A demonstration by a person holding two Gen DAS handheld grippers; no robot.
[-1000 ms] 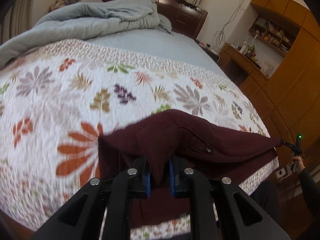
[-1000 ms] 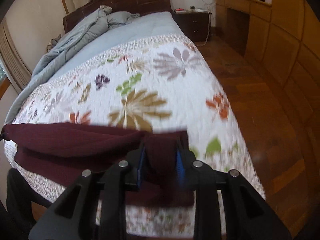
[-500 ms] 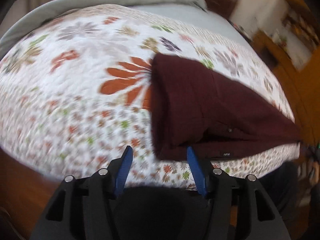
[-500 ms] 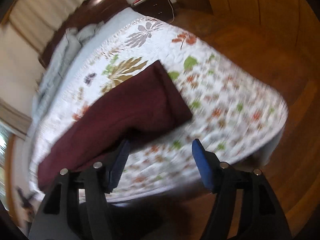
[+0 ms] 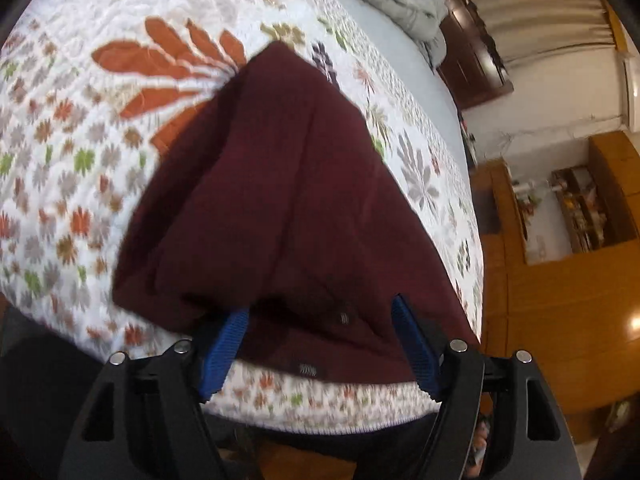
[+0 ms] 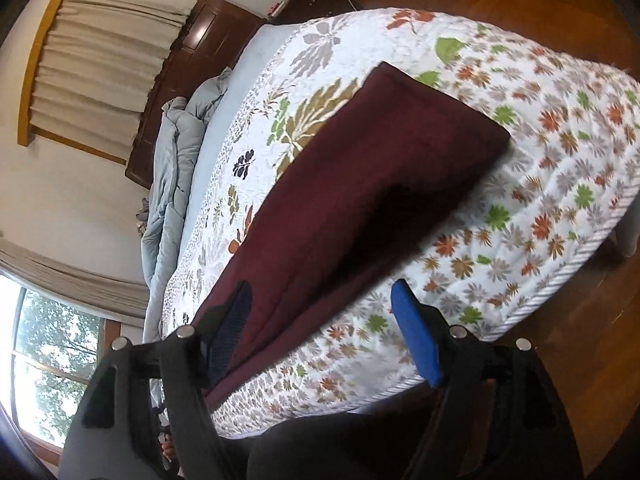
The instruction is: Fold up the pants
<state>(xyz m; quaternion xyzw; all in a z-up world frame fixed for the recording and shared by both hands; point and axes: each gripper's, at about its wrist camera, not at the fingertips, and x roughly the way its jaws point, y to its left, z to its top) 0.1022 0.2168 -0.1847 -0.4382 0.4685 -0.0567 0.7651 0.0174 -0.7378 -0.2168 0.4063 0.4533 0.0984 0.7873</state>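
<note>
Maroon folded fabric pants are lying on the white floral quilt, just ahead of the left gripper and right gripper, both gaping wide, gripping nothing.

Nothing I can read from here, two small pale tags on the maroon pants at lower centre of my left wrist view, lettering too blurred.
</note>
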